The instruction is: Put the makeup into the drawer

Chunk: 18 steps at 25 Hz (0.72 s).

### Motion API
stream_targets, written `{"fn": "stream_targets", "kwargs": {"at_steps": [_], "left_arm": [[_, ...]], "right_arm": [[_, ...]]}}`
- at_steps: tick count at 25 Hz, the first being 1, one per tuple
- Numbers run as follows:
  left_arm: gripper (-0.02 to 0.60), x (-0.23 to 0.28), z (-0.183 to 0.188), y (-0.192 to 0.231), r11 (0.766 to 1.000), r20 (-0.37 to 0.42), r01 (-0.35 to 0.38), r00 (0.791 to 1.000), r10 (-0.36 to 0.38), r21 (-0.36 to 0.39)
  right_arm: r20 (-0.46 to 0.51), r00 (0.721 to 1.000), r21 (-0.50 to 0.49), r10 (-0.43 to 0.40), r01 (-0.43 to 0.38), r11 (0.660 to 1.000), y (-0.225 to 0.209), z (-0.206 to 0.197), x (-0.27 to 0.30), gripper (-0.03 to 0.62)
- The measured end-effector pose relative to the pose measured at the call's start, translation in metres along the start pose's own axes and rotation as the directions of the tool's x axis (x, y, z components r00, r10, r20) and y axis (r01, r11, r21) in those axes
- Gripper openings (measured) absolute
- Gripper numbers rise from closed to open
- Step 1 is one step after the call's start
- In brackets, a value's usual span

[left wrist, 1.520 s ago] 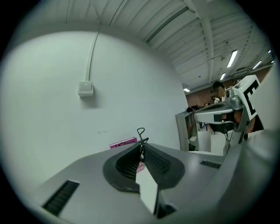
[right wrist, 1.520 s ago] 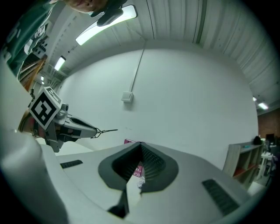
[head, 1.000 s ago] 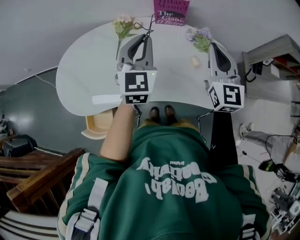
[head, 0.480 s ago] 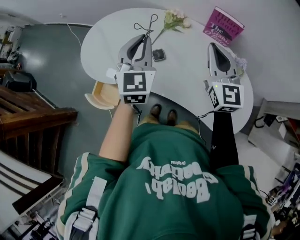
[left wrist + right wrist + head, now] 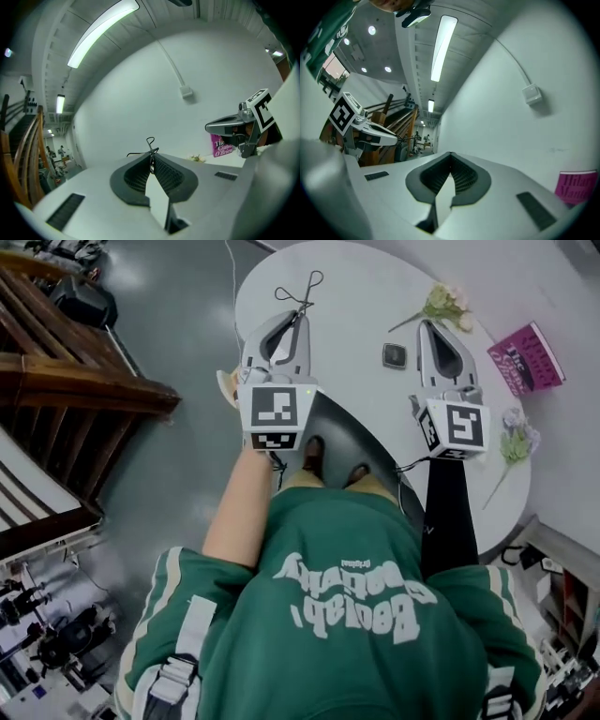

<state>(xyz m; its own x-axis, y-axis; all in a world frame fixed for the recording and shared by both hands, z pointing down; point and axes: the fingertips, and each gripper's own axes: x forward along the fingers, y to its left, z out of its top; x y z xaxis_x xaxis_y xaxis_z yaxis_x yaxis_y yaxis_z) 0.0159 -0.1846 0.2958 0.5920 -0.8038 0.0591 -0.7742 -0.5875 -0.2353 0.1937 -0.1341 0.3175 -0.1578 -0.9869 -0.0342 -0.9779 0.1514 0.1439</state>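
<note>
My left gripper [image 5: 298, 317] is held level over the white table's [image 5: 356, 296] left part, shut on a thin black wire piece [image 5: 302, 289] whose loop sticks out past the tips. In the left gripper view the same wire piece [image 5: 150, 143] pokes up from the closed left gripper [image 5: 151, 158]. A small dark makeup compact [image 5: 395, 355] lies on the table between the grippers. My right gripper [image 5: 426, 327] hovers just right of it, shut and empty; the right gripper [image 5: 450, 155] has its jaws together. A sliver of the light wooden drawer [image 5: 226, 384] shows beside the left gripper.
Flowers [image 5: 444, 304], a pink book [image 5: 526, 356] and a second flower sprig [image 5: 515, 439] lie on the table's right side. A dark wooden staircase [image 5: 75, 381] stands at the left on the grey floor. A white wall [image 5: 187, 61] lies ahead.
The whole view has swung round: the table, book and flowers have slid to the upper right and the staircase has come in at the left. Both grippers stay shut; the wire piece remains in the left.
</note>
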Motion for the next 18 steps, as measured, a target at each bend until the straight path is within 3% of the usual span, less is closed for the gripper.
{"fn": "stream_targets", "kwargs": {"at_steps": [9,14,18], "left_arm": [[0.037,-0.055,-0.033,0.100,0.979,-0.050,-0.202,0.978,0.200,-0.025],[0.037,-0.062,-0.057,0.120,0.980,-0.082,-0.193,0.979,0.188,-0.058],[0.037,-0.056,-0.128,0.128,0.976,-0.223,-0.204,0.957,0.184,-0.072]], "right_arm": [[0.021,0.977,-0.022,0.213,-0.213,0.977,0.105,0.015,0.073,0.009],[-0.009,0.967,-0.028,0.255,-0.256,0.966,0.139,0.013,0.091,0.009],[-0.031,0.967,-0.042,0.255,-0.256,0.966,0.140,0.011,0.098,0.009]]}}
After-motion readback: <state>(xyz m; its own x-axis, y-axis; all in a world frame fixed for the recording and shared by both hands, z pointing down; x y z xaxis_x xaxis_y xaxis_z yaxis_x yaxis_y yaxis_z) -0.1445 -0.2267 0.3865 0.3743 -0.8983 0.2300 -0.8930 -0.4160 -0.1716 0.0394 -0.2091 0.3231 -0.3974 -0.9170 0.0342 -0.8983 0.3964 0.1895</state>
